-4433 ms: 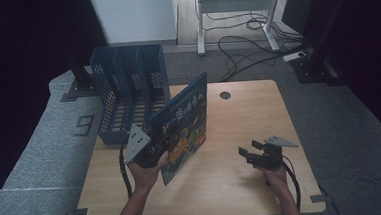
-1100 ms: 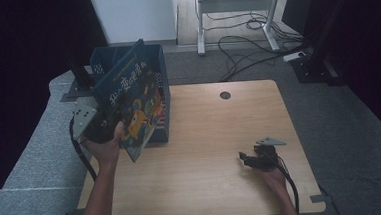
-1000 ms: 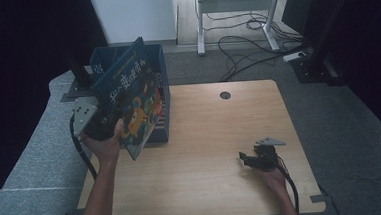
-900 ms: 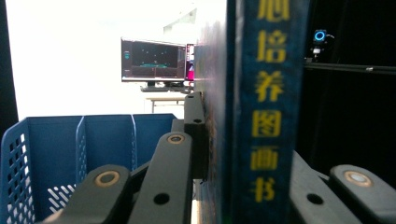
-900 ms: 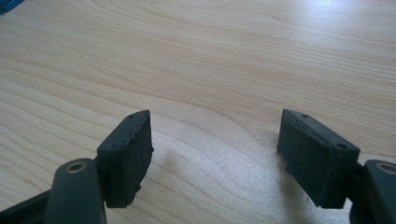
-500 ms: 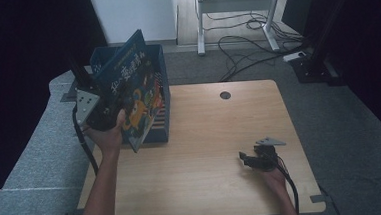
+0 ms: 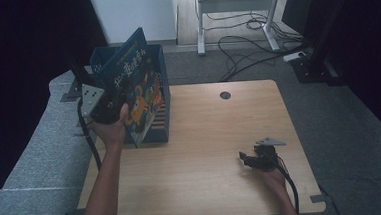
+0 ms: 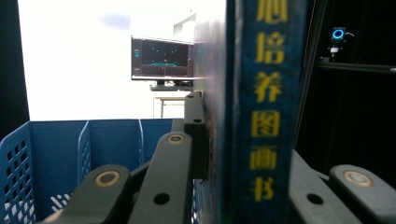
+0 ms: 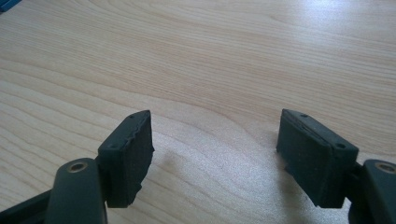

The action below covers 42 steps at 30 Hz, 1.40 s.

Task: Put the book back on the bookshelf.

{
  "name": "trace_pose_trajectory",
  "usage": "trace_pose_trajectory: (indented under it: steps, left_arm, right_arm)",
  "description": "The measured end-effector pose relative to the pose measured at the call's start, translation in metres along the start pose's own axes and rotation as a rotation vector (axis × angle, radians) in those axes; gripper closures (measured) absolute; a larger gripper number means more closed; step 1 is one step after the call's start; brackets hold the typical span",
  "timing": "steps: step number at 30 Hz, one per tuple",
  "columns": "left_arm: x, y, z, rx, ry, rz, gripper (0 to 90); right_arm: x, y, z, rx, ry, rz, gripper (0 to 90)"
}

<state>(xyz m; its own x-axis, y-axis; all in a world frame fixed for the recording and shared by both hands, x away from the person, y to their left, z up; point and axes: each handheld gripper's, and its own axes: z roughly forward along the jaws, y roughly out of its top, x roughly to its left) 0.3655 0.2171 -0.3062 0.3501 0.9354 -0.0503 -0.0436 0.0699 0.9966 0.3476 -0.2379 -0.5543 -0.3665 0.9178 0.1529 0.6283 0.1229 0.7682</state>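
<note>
- Currently the left gripper [image 7: 109, 106] is clamped on a picture book [image 7: 137, 93], its jaws closed on the book's lower edge; the grey plate on top of the gripper faces up and to the left.
- Seen from the high view, the book stands tilted, its illustrated cover towards the desk [image 7: 213, 186], and it rises out of the blue file rack [image 7: 158, 57] at the desk's far left corner.
- From the left gripper view the book's dark blue spine [image 8: 264, 107] with yellow characters runs upright between the jaws, one black jaw pressed flat against the cover on the left side.
- Behind the jaws in that view are the rack's blue dividers [image 8: 84, 149] and perforated side wall.
- Meanwhile the right gripper [image 7: 252, 160] rests low on the desk near its front right corner, well apart from the book and the rack.
- Its jaws stand wide apart with nothing between them, and the right gripper view shows bare wood grain [image 9: 219, 70] beyond the two black pads [image 9: 133, 149].
</note>
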Motion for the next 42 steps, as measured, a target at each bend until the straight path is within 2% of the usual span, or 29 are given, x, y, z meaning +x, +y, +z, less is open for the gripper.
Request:
trace_pose_trajectory:
  steps: [7,10,15,20,22,30,34,39,42]
  left_arm:
    - [0.003,-0.004,0.011,0.007,0.027,0.007,82.1]
    - [0.003,-0.005,0.017,0.014,0.028,0.015,82.0]
    - [0.003,-0.007,0.025,0.018,0.031,0.025,82.1]
    - [0.004,-0.012,0.034,0.020,0.046,0.012,82.1]
    - [0.003,-0.015,0.037,0.014,0.064,0.009,82.1]
    - [0.002,-0.017,0.046,0.022,0.064,0.006,82.2]
    - [-0.001,-0.021,0.051,0.029,0.062,0.034,82.2]
    - [0.000,-0.025,0.058,0.038,0.064,0.016,82.2]
    - [0.000,-0.026,0.059,0.042,0.071,0.020,82.2]
  right_arm:
    - [0.001,0.000,0.000,0.001,-0.010,-0.003,26.3]
    - [0.003,0.000,0.000,0.003,-0.019,-0.014,26.2]
    - [0.002,0.000,0.000,0.002,-0.015,-0.006,26.1]
    - [0.002,0.000,0.000,0.003,-0.017,-0.010,26.2]
    - [0.002,0.000,0.000,0.003,-0.017,-0.011,26.2]
    - [0.004,-0.001,0.000,0.006,-0.026,-0.016,26.2]
    - [0.005,-0.001,0.000,0.010,-0.033,-0.027,25.9]
    - [0.005,-0.001,0.000,0.009,-0.035,-0.028,25.9]
    - [0.006,-0.001,0.000,0.010,-0.038,-0.033,25.9]
